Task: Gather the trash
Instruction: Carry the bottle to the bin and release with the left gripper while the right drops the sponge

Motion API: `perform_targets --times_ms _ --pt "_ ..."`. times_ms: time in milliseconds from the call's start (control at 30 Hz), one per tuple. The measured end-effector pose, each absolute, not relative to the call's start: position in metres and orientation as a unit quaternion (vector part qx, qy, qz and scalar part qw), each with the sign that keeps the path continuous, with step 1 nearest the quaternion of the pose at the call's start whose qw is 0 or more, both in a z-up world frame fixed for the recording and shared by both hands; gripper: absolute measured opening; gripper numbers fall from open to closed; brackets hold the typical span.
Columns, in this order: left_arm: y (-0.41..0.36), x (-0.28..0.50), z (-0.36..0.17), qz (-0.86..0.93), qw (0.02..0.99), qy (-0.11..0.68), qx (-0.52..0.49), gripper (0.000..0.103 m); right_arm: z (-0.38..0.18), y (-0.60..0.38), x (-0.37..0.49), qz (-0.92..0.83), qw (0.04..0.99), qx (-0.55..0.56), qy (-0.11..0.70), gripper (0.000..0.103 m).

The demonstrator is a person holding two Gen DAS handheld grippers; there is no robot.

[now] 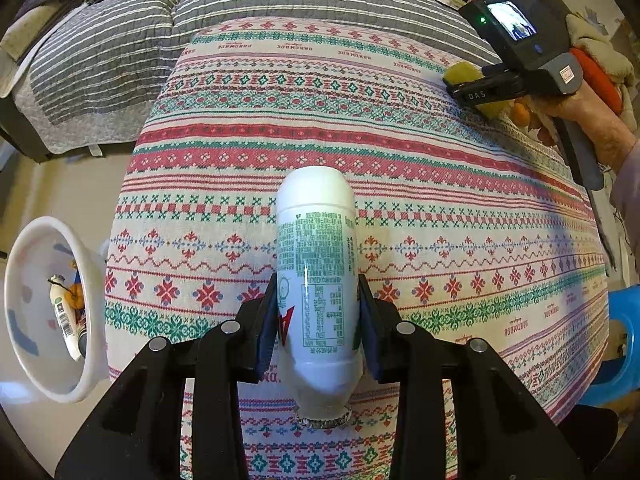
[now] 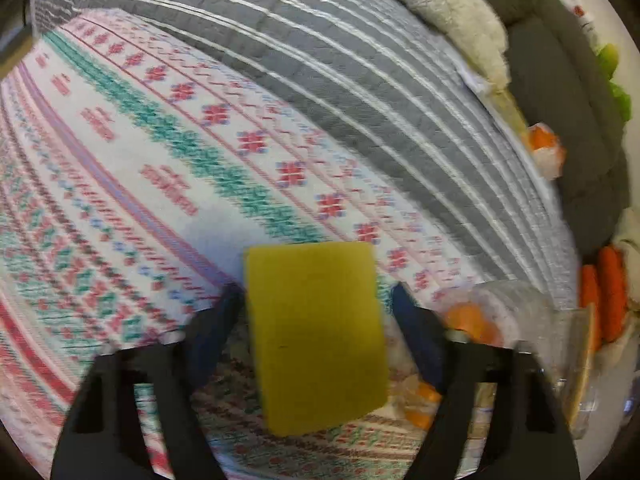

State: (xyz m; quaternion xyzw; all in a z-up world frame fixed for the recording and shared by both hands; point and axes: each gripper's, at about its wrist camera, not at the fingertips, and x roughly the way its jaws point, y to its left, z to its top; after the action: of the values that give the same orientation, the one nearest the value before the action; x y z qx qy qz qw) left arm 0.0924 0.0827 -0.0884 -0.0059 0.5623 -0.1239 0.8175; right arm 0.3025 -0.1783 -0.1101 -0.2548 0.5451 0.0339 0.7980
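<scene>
L gripper (image 1: 318, 320) is clamping a white plastic bottle (image 1: 316, 280) w/ green print, pads pressing both sides of its body; cap end is pointing back toward the camera, base pointing away over the patterned tablecloth (image 1: 440, 208). Jaws are sitting fairly narrow around it. R gripper (image 2: 316, 320) is straddling a yellow sponge (image 2: 316, 332); jaws partly open, a gap is showing at each side, so pads aren't pressing on it; view is blurred. Beside the R finger, clear plastic wrap w/ orange bits (image 2: 480, 324) is lying on the cloth. Off the table's left edge, a white bin (image 1: 24, 312) is holding another bottle plus scraps. Farther back, a grey striped quilt (image 1: 120, 48) is covering a bed.
</scene>
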Motion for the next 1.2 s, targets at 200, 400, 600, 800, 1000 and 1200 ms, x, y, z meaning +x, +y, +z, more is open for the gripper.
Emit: perform_targets --times_ms 200,400,600,800,1000,1200 --pt "0.087 0.097 -0.086 -0.109 0.823 0.557 -0.015 0.034 -0.102 -0.176 0.277 0.043 0.817 -0.226 0.529 0.050" --pt "0.091 0.086 -0.068 -0.115 0.839 0.532 -0.027 0.034 -0.083 -0.156 0.235 0.088 0.846 -0.167 0.498 0.050" --pt "0.094 0.069 -0.049 -0.120 0.856 0.502 -0.028 0.034 -0.062 -0.118 0.167 0.122 0.867 -0.114 0.469 0.050" --pt "0.103 0.057 -0.035 -0.124 0.865 0.484 -0.041 0.034 -0.048 -0.092 0.111 0.142 0.881 -0.070 0.445 0.051" --pt "0.121 0.047 -0.026 -0.114 0.873 0.473 -0.045 0.034 -0.046 -0.067 0.081 0.153 0.884 -0.026 0.442 0.051" --pt "0.166 0.041 -0.013 -0.072 0.884 0.456 -0.071 0.034 -0.047 -0.016 0.072 0.192 0.876 -0.009 0.442 0.051"
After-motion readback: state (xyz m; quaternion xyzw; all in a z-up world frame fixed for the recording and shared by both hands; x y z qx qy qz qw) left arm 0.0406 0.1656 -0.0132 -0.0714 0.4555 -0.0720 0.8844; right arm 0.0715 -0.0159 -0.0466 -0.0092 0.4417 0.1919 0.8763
